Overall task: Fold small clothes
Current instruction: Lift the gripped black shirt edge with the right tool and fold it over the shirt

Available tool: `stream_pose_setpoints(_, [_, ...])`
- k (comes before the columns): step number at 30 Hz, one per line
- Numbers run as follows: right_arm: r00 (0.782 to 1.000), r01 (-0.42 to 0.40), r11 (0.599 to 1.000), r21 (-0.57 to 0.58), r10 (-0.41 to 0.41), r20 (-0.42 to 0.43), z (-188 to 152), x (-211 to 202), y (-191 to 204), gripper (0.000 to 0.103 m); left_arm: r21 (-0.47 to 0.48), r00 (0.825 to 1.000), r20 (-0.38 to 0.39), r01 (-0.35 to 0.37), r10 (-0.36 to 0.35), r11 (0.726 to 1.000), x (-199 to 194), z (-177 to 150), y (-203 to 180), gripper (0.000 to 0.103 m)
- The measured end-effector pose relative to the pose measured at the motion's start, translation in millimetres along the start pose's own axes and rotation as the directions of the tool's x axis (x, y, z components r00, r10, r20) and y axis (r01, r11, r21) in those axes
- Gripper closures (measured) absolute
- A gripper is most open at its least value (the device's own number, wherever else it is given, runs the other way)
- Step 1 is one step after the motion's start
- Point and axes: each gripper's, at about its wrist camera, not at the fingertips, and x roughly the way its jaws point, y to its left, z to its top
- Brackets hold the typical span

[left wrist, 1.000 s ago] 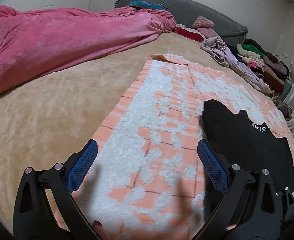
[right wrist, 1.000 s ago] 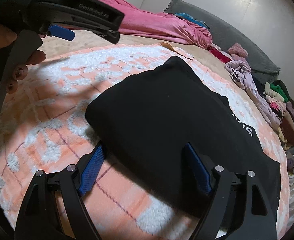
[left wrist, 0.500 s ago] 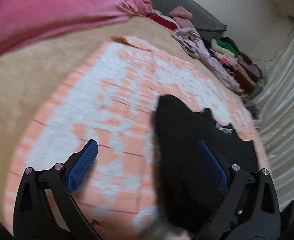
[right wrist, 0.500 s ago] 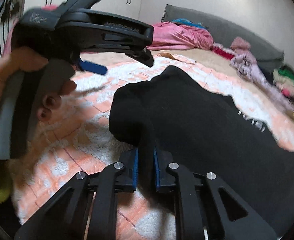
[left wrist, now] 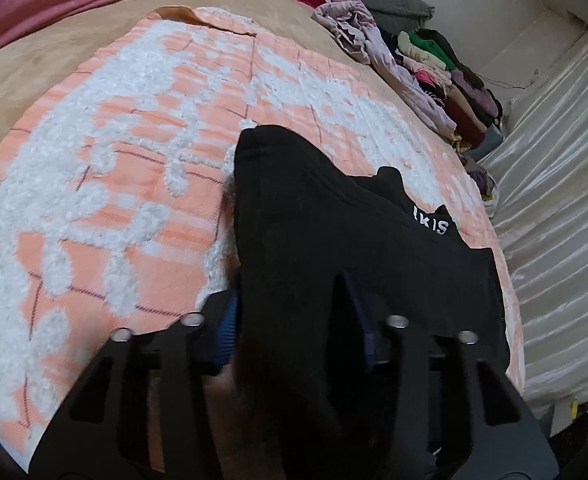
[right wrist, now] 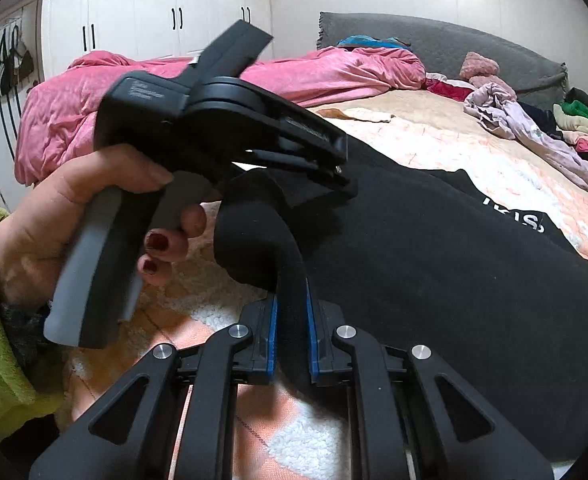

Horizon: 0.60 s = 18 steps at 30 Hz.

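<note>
A black garment point(left wrist: 334, 236) with white lettering lies on the orange-and-white blanket point(left wrist: 105, 152) on the bed. My left gripper point(left wrist: 294, 320) is closed on a thick fold of its near edge, the cloth filling the gap between the blue pads. In the right wrist view my right gripper point(right wrist: 291, 332) is shut on the same near edge of the black garment point(right wrist: 434, 248), lifted off the blanket point(right wrist: 474, 148). The left gripper point(right wrist: 334, 176) shows there just above and to the left, clamped on the cloth.
A pink duvet point(right wrist: 181, 80) is heaped at the far side of the bed. A row of piled clothes point(left wrist: 426, 60) runs along the right edge by a pale curtain point(left wrist: 554, 184). White wardrobe doors point(right wrist: 153, 12) stand behind. Tan bedding point(left wrist: 45, 56) surrounds the blanket.
My left gripper moved right from over the blanket to the garment's edge and closed on it. My right gripper closed on the edge earlier and has lifted it slightly.
</note>
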Motion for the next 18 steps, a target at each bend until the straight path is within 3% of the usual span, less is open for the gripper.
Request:
stream_pose_setpoints(1, [1.0,0.002,1.0,0.0,-0.002,-0.002,0,0,0,0.093,-0.004,1.0,-0.002,0.014,-0.014,1.0,0,0,-1,0.09])
stream_pose_setpoints(2, [1.0,0.003,1.0,0.002,-0.003,-0.004,0,0,-1,0.093,-0.01,1.0,-0.004,0.024,-0.024,1.0,-1,0,-3,0.091])
stream_pose_setpoints(10, [1.0,-0.008,0.998,0.055,0.007,0.028,-3,-13,-8,0.093,0.056,0.996,0.041,-0.078,0.076,0.995,-18,-3,-29,0.093])
stream_pose_setpoints(18, [0.994,-0.025,0.989,0.144,0.009,0.112,-8,-48,-31,0.093,0.061,0.992,0.068,-0.11,0.106,0.992,-34,-1,-61,0.093])
